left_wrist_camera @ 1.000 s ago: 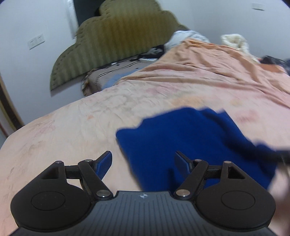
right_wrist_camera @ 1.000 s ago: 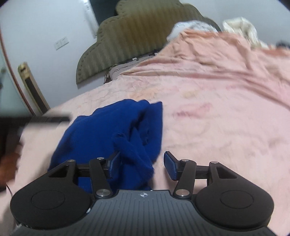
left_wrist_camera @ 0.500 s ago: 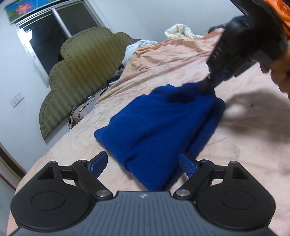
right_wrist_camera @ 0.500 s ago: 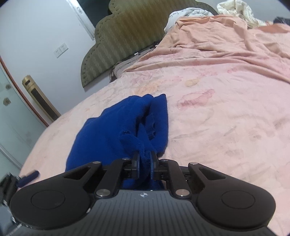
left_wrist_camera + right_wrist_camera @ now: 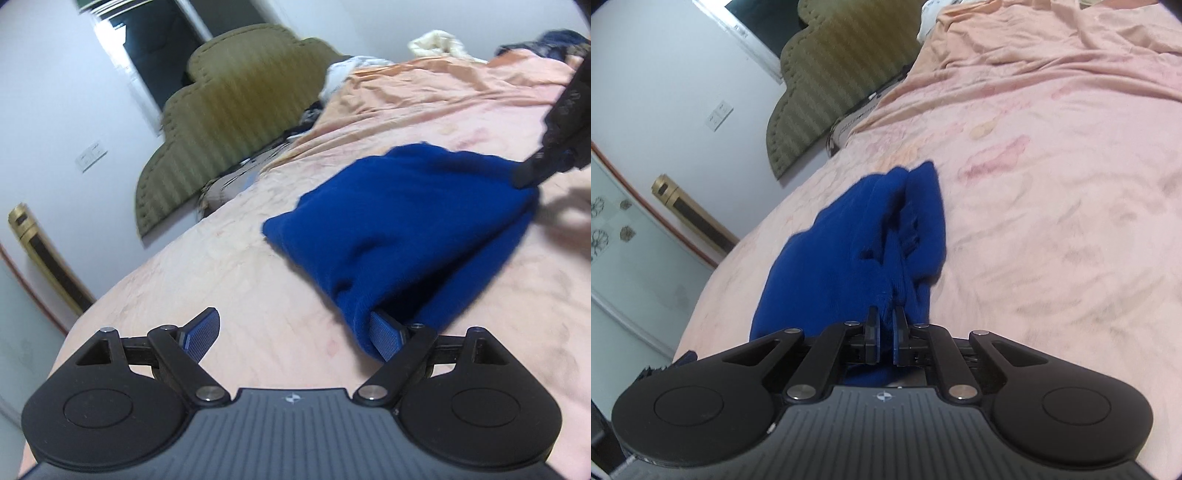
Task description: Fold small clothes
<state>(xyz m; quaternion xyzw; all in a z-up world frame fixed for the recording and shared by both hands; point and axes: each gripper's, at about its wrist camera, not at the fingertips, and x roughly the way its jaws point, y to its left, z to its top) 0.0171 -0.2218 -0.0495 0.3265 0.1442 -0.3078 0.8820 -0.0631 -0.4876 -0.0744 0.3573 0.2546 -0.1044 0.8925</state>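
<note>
Right gripper [image 5: 884, 334]: I am pinching the blue garment [image 5: 857, 251] between nearly closed jaws.
Left gripper [image 5: 293, 338]: I am holding jaws spread wide, one fingertip [image 5: 384, 338] tucking under the garment's near corner on the pink bedsheet [image 5: 229, 280].

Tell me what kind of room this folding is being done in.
Most likely a bedroom. The blue garment lies on a bed under a pink sheet, with an olive padded headboard against the wall and a window behind it.

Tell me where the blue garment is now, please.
The blue garment lies on the pink bedsheet, centre in the right wrist view, one end pinched in the right claw; the green headboard stands beyond.
</note>
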